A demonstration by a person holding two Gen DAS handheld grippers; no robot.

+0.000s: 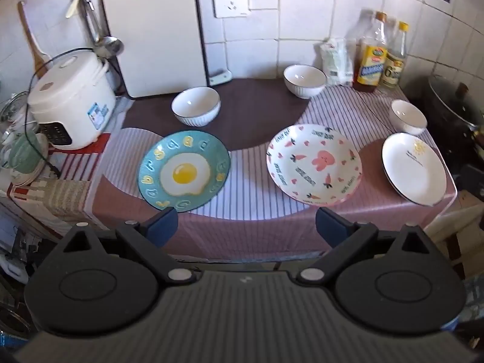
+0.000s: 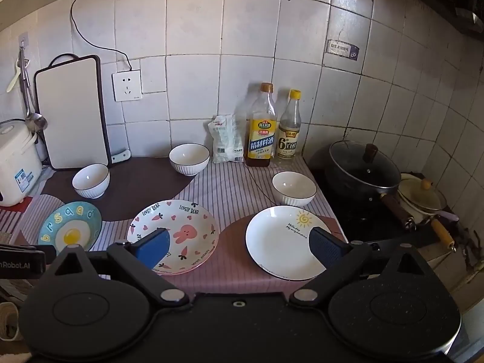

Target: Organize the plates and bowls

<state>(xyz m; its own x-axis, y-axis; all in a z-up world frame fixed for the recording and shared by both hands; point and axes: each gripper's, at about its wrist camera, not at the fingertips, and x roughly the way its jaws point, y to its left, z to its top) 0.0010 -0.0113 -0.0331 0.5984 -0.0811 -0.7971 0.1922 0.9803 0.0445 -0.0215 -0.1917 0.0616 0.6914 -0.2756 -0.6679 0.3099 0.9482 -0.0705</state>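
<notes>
The left tongs (image 1: 246, 225) are standing spread wide and released, hovering above the near edge of the surface (image 1: 251, 202) with nothing between their blue pads (image 1: 161, 227) and touching nothing. The right tongs (image 2: 239, 246) are likewise gaping wide and empty, hanging above the front of the surface; in their own view one pad is overlapping the bunny plate and the other the sun plate, but whether either is touching cannot be told. The plates are lying in a row along the front of the striped cloth: the teal fried-egg plate (image 1: 184, 171) at the left, the pink-rimmed bunny plate (image 1: 314, 165) in the middle, and the white sun plate (image 1: 413, 168) at the right edge, each apart from its neighbour. Behind them three white ribbed bowls are sitting upright and well apart: the left bowl (image 1: 195, 106) just in front of the white cutting board (image 1: 154, 33), the middle bowl (image 1: 304, 80) near the seasoning packet (image 1: 335, 57) and two bottles (image 1: 370, 54), and the right bowl (image 1: 407, 116) just behind the sun plate. A white rice cooker (image 1: 68, 99) is standing at the left end, and a lidded dark pan (image 2: 364, 168) is resting on the stove beside the right edge.
</notes>
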